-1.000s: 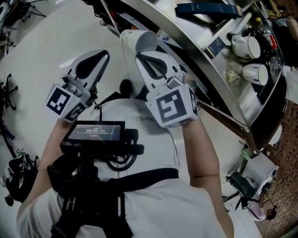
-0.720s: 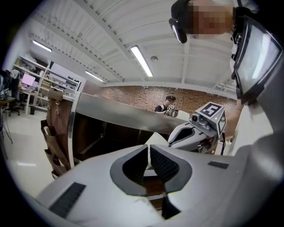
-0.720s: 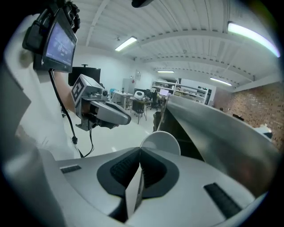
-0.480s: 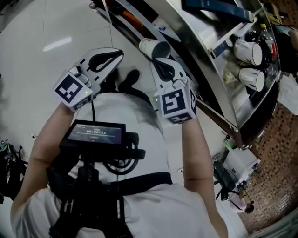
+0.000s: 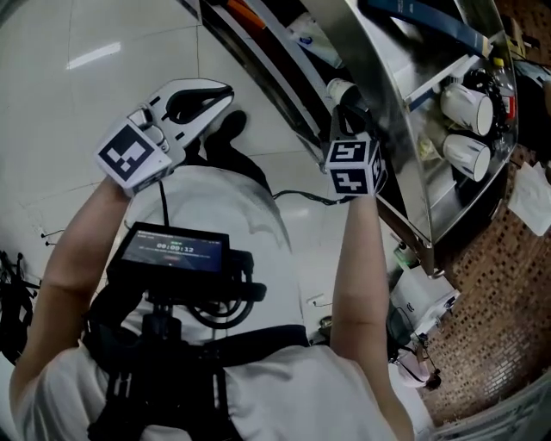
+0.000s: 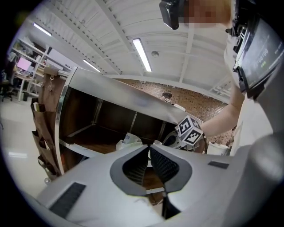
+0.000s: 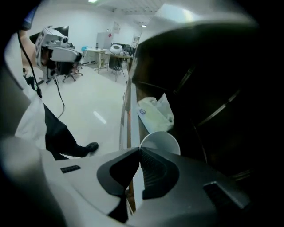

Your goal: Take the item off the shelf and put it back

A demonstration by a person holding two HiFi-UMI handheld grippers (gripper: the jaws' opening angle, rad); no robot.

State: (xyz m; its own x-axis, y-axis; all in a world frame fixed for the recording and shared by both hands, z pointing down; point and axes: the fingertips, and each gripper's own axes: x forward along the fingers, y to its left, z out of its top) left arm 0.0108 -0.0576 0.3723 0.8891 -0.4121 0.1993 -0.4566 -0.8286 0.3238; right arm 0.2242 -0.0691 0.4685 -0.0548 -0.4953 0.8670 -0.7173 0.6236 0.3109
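The item is a white paper cup (image 5: 337,87). My right gripper (image 5: 343,107) is shut on its wall and holds it up against the edge of the steel shelf unit (image 5: 392,103). In the right gripper view the cup (image 7: 160,141) shows its open mouth just past my right gripper (image 7: 137,153), at the front rail of a dark shelf bay. My left gripper (image 5: 224,90) is shut and holds nothing, out over the floor to the left. In the left gripper view my left gripper (image 6: 148,149) has its tips together and faces the shelf (image 6: 111,133).
A white plastic packet (image 7: 155,113) lies on the shelf just behind the cup. White mugs (image 5: 467,108) and a dark blue box (image 5: 430,21) sit on other shelf levels. A recording device (image 5: 172,251) hangs on the person's chest. White boxes (image 5: 422,301) stand on the floor by the shelf.
My right gripper has carried the cup up and to the right, from in front of the body to the shelf's edge. The left gripper has stayed shut, roughly in place.
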